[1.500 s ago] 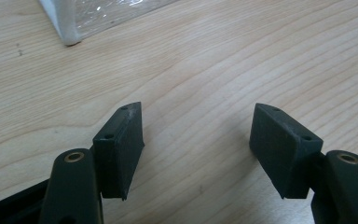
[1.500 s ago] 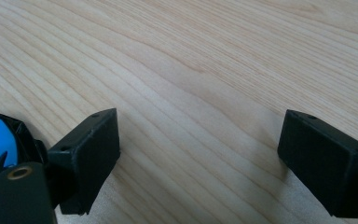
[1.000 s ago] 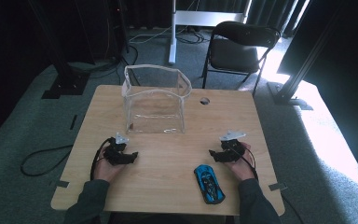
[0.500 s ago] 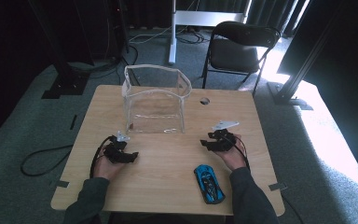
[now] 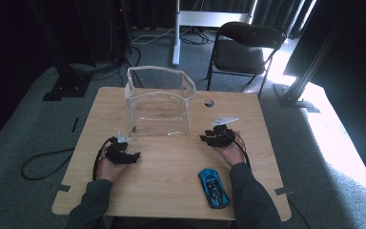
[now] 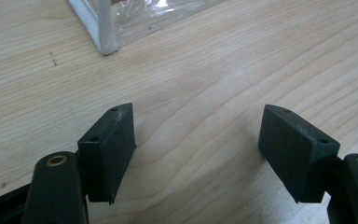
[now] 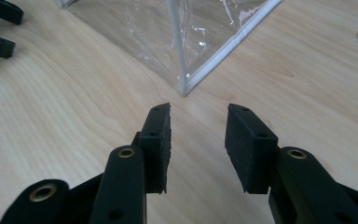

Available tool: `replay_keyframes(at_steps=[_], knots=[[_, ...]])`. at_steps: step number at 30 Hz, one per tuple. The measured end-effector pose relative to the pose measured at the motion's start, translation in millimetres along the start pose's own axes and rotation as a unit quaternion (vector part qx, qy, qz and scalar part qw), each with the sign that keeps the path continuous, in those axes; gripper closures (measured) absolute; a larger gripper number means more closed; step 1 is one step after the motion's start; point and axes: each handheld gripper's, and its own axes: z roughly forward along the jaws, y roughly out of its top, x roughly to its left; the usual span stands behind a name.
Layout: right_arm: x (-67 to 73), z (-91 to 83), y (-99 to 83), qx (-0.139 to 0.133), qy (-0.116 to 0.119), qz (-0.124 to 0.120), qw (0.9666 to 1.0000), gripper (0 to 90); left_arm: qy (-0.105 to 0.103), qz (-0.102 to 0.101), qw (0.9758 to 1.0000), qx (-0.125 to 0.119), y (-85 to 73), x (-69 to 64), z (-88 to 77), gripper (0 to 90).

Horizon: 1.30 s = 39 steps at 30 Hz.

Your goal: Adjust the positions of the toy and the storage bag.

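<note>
From the high view, my right claw (image 5: 208, 138) has slid in across the tabletop (image 5: 171, 191) from the right side towards the clear plastic bag (image 5: 158, 102), leaving the blue toy car (image 5: 214, 187) behind near my right forearm; I judge I am going for the bag's corner first, not the car. My left claw (image 5: 134, 156) has hardly shifted and sits in front of the bag's left corner, a little apart.

In the left claw view, that claw's jaws have just been opening and stand wide with bare wood between them; the bag's white-edged corner (image 6: 106, 44) lies ahead, to the left.

In the right claw view, the jaws have just been closing, now half apart, holding nothing. The bag's upright seam (image 7: 179, 56) stands just ahead of the gap, not yet between the pads.
</note>
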Motion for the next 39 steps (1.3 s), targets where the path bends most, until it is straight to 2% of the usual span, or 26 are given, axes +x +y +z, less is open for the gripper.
replay_keyframes(at_steps=[6, 13, 17, 23, 30, 32, 36, 39], knots=[[3.9, 10.6, 13.9, -0.004, 0.003, -0.02, 0.9998, 64.8, 0.002, -0.003, 0.9999, -0.01, -1.3, 1.1, 1.0, 27.6], [10.3, 23.8, 28.1, -0.011, 0.013, -0.028, 0.9995, 70.0, 0.003, -0.004, 0.9998, -0.019, -3.2, 1.6, 1.5, 27.6], [13.1, 30.7, 33.3, -0.011, 0.004, -0.025, 0.9996, 74.8, 0.004, -0.004, 0.9997, -0.023, -4.2, 1.5, 1.7, 27.6], [18.1, 40.7, 44.2, -0.008, -0.009, -0.035, 0.9993, 76.2, 0.007, -0.006, 0.9996, -0.027, -5.0, 1.1, 1.9, 27.6], [18.5, 48.9, 48.4, -0.012, -0.017, -0.027, 0.9994, 85.0, 0.007, -0.007, 0.9995, -0.03, -5.8, 0.8, 2.0, 27.7], [19.9, 49.7, 48.8, -0.014, -0.021, -0.022, 0.9994, 86.6, 0.007, -0.007, 0.9995, -0.031, -6.2, 0.8, 1.9, 27.6], [23.2, 48.1, 49.2, -0.009, -0.032, -0.033, 0.9989, 87.8, 0.007, -0.008, 0.9995, -0.031, -6.3, 0.6, 1.8, 27.8], [24.1, 44.7, 47.7, -0.004, -0.029, -0.041, 0.9987, 87.8, 0.007, -0.008, 0.9992, -0.038, -7.6, 0.4, 0.7, 33.7]])
